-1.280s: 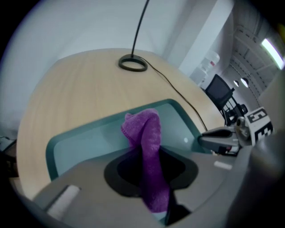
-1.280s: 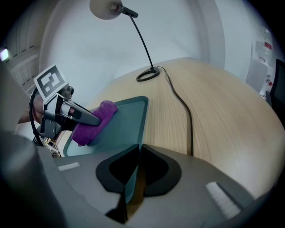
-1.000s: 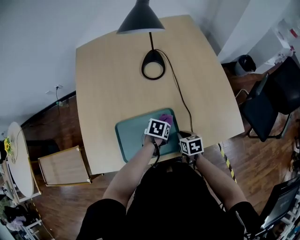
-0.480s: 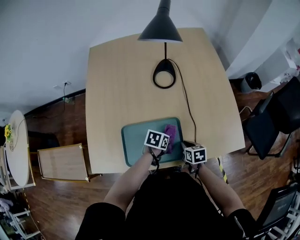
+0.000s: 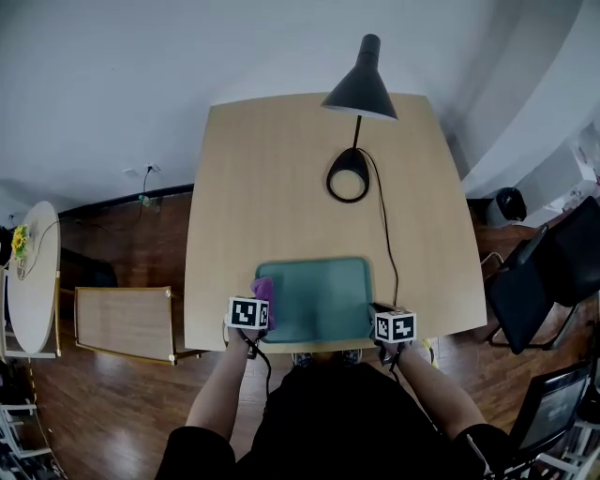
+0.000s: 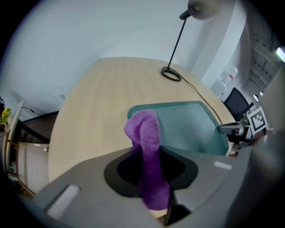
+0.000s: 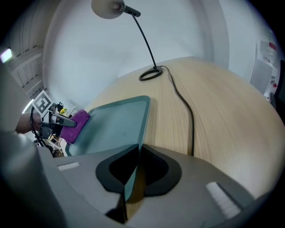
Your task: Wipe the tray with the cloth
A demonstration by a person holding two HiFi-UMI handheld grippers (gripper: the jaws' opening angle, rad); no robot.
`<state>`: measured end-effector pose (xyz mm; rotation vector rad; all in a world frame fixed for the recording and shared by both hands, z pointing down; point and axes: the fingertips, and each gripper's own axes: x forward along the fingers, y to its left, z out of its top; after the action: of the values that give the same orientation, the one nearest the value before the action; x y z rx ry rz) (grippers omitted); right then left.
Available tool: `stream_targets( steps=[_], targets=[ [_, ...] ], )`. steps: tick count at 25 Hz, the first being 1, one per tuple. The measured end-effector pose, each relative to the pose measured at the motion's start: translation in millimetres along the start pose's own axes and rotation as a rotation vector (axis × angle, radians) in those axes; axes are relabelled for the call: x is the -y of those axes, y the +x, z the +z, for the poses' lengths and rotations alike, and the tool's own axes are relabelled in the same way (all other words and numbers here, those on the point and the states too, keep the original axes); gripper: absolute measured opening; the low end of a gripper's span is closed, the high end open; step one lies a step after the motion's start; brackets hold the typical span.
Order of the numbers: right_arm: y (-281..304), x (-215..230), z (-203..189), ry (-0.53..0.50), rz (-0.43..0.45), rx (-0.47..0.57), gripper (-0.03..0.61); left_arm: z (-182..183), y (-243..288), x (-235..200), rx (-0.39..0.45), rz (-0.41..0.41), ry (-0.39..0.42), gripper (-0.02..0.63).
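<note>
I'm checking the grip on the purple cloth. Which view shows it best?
The left gripper view: the cloth shows close-up, clamped in the left gripper. The head view shows only a small patch; the right gripper view, a distant one.

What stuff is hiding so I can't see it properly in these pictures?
- Head view: marker cubes cover the tips of the left tongs and right tongs.
- Head view: too small to tell whether the purple cloth touches the tray.
- Right gripper view: the top edge clips the lamp.
- Right gripper view: the cable runs behind the tongs' body, end unseen.
</note>
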<state>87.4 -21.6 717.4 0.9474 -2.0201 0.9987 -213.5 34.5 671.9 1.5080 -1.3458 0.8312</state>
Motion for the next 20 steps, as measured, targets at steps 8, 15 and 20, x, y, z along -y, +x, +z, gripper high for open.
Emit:
stream_targets(
  steps=[8, 15, 20],
  targets=[
    [-1, -3, 0, 0.0, -0.003, 0.01, 0.028, -18, 3, -20, -0.039, 0.079, 0.008, 0.118],
    [-6, -6, 16, 0.005, -0.006, 0.045, 0.028, -3, 0, 2, -0.072, 0.061, 0.083, 0.118],
    [-10, -10, 15, 0.018, 0.002, 0.064, 0.026, -5, 17, 47, -0.111, -0.03, 0.056, 0.118]
  ],
)
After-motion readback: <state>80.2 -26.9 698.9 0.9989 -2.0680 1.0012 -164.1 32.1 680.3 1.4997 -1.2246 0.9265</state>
